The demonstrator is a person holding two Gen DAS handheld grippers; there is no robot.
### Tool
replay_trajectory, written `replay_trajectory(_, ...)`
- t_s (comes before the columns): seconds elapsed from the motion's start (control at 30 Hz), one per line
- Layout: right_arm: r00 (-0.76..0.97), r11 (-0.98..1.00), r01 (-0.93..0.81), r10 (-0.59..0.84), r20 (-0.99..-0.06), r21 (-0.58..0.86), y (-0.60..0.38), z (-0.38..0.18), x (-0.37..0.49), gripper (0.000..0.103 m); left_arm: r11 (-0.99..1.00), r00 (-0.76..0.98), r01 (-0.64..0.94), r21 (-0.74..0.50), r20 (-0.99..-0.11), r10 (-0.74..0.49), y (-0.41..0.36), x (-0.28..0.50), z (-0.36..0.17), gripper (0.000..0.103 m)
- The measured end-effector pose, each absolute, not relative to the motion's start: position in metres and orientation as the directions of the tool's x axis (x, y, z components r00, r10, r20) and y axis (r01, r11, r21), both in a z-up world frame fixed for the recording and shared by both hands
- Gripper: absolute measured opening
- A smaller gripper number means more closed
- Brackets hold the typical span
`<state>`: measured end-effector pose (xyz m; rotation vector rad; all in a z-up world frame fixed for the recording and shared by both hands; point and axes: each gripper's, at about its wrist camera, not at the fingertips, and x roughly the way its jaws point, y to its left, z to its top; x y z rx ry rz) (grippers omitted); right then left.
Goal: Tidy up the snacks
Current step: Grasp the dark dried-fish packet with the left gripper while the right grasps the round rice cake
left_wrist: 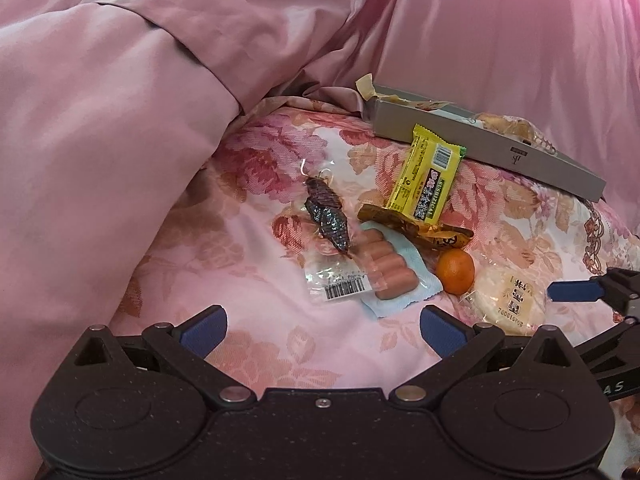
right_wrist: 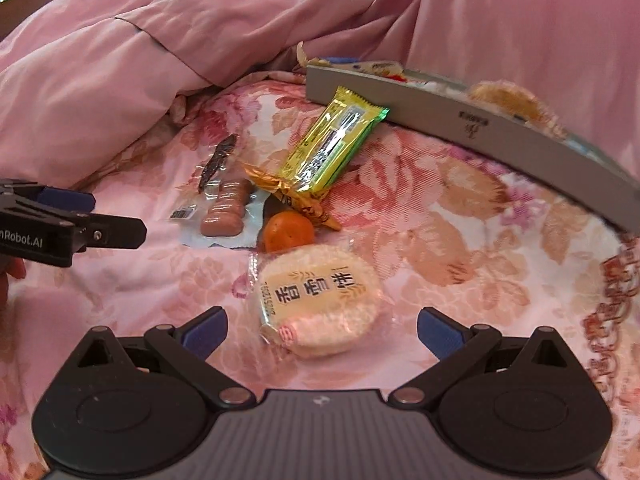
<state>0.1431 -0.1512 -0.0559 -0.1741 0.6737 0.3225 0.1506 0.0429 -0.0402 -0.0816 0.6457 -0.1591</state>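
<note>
Loose snacks lie on a floral bedspread [left_wrist: 248,264]: a yellow bar [left_wrist: 426,176], a gold-brown wrapper [left_wrist: 416,229], a dried fish pack [left_wrist: 326,216], a sausage pack [left_wrist: 390,268], an orange [left_wrist: 455,266] and a round rice cracker [left_wrist: 508,294]. My left gripper [left_wrist: 324,328] is open, just short of the sausage pack. My right gripper [right_wrist: 322,330] is open with the rice cracker [right_wrist: 318,300] lying between its fingers. The orange [right_wrist: 289,231], yellow bar [right_wrist: 332,146] and sausage pack [right_wrist: 226,214] sit beyond it.
A shallow grey box [left_wrist: 480,140] holding several snacks rests at the back right, also in the right wrist view as the grey box [right_wrist: 460,114]. A pink duvet [left_wrist: 120,120] is heaped on the left and behind. The left gripper's fingers [right_wrist: 112,232] show at the left edge.
</note>
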Motion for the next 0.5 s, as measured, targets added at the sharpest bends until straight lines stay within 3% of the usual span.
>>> replay_trajectory(0.3,0.736,0.928,-0.362,0.223,-0.639,-0.093,-0.142,-0.067,0.147,0.102,0.981,0.797,0.132,-0.142,-0.573,-0.190,0.045,0.170,-0.039,0.102)
replay_trajectory(0.5,0.754,0.934,-0.348,0.226,-0.616,-0.084,-0.140,-0.067,0.147,0.093,0.972,0.796,0.180,-0.149,-0.559,-0.233,0.040,0.194,-0.037,0.102)
